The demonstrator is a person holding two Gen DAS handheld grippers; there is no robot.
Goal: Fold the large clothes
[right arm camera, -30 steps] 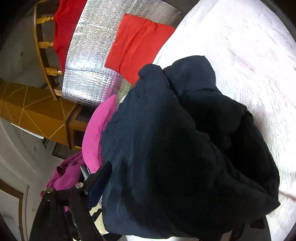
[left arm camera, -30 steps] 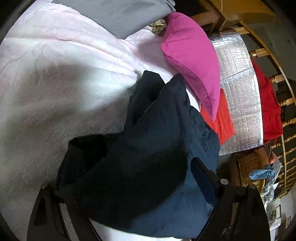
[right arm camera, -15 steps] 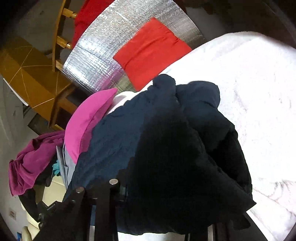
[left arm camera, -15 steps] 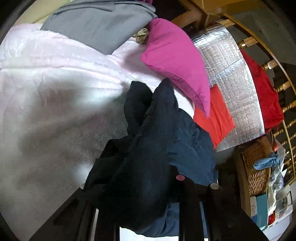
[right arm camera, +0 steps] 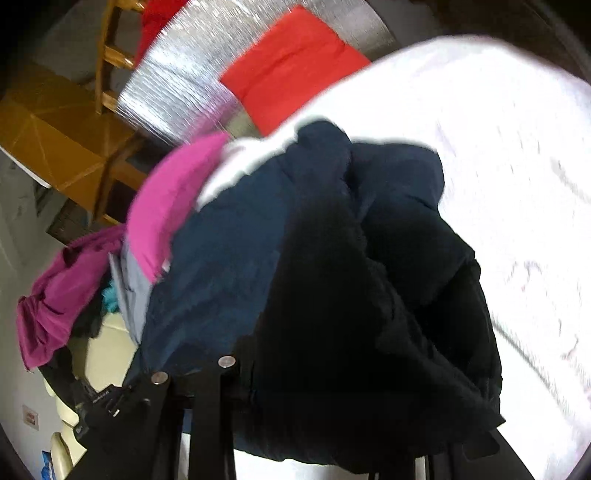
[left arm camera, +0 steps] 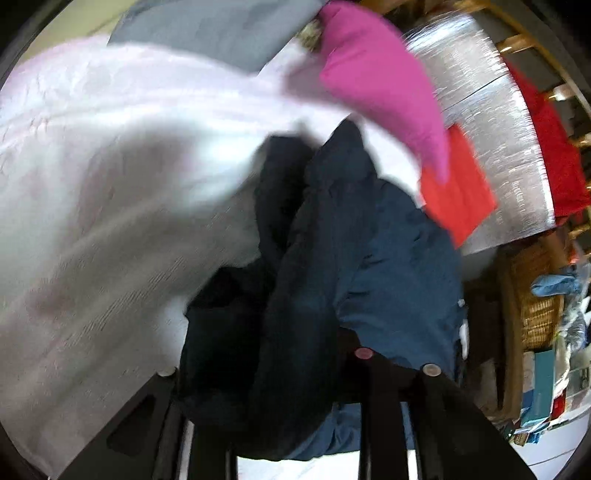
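Note:
A large dark navy garment (left arm camera: 332,266) hangs bunched above the white bedspread (left arm camera: 110,184). My left gripper (left arm camera: 273,398) is shut on its near edge, and the cloth fills the space between the fingers. In the right wrist view the same navy garment (right arm camera: 332,295) drapes over my right gripper (right arm camera: 332,417), which is shut on its other edge. Its far end touches the white bedspread (right arm camera: 498,166). The fingertips of both grippers are hidden in the cloth.
A pink pillow (left arm camera: 384,81), a red folded cloth (left arm camera: 458,199) and a silver foil sheet (left arm camera: 491,122) lie beyond the garment. A grey garment (left arm camera: 221,29) is at the bed's far end. A wicker basket (left arm camera: 535,295) stands to the right. Magenta clothes (right arm camera: 62,291) hang left.
Both grippers closed on the navy garment and lifted it, bunching it narrower. The views are blurred by motion, with the bed swinging under them.

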